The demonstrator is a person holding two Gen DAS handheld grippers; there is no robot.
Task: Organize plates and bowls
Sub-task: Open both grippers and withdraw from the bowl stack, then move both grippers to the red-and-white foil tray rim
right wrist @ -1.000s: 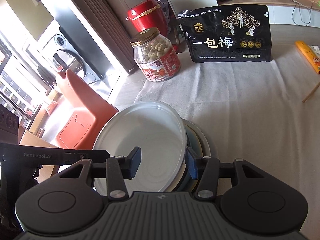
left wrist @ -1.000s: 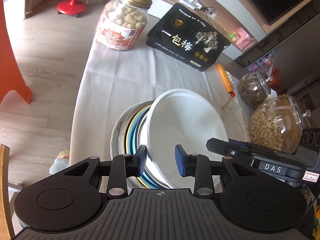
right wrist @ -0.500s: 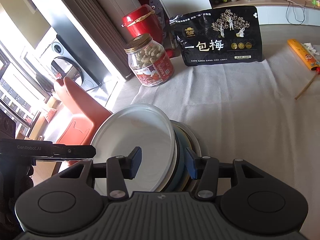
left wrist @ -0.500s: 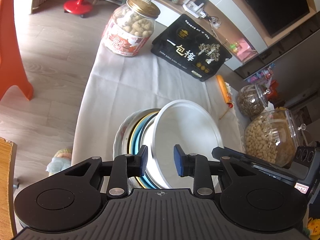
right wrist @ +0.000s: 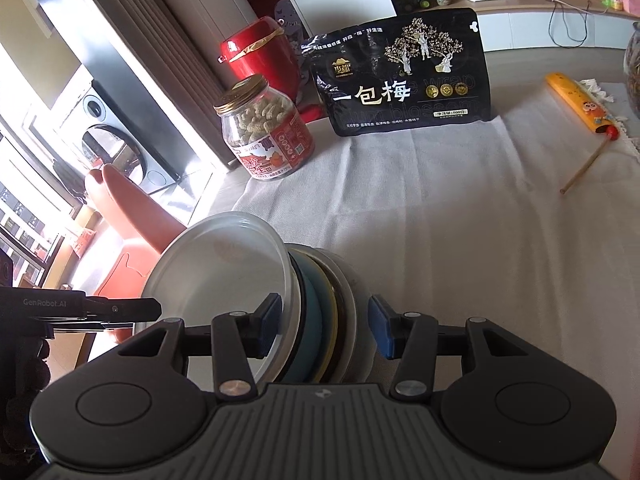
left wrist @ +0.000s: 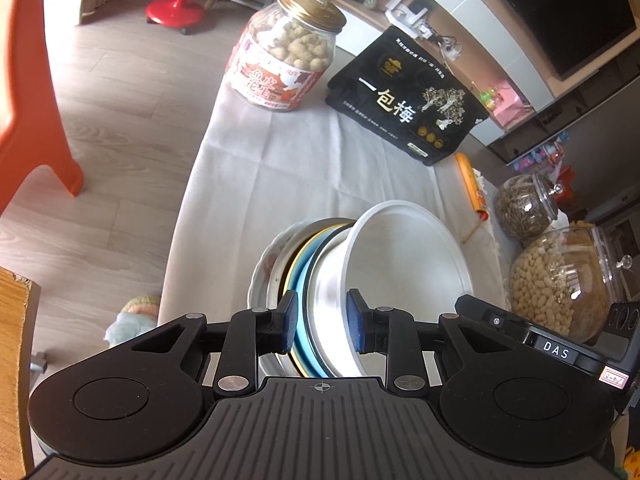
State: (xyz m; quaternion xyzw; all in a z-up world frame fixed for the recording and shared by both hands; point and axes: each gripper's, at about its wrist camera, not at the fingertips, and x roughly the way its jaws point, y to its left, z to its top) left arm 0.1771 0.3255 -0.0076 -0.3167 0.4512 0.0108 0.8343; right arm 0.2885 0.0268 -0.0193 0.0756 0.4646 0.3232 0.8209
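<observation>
A stack of nested plates and bowls is held on edge over the white tablecloth, tilted so the white bowl's open side faces the R side in the L wrist view. The L gripper has just been closing; its blue pads are set on part of the stack, one inside the white bowl, the other against the light-blue plate's back, w/ the patterned plate left outside the grip. The R gripper is closed approx. halfway across the whole stack: L pad inside the white bowl, R pad on the outermost plate's back. Further back on the cloth, a peanut jar and a black snack bag are seen, well apart from the stack.
</observation>
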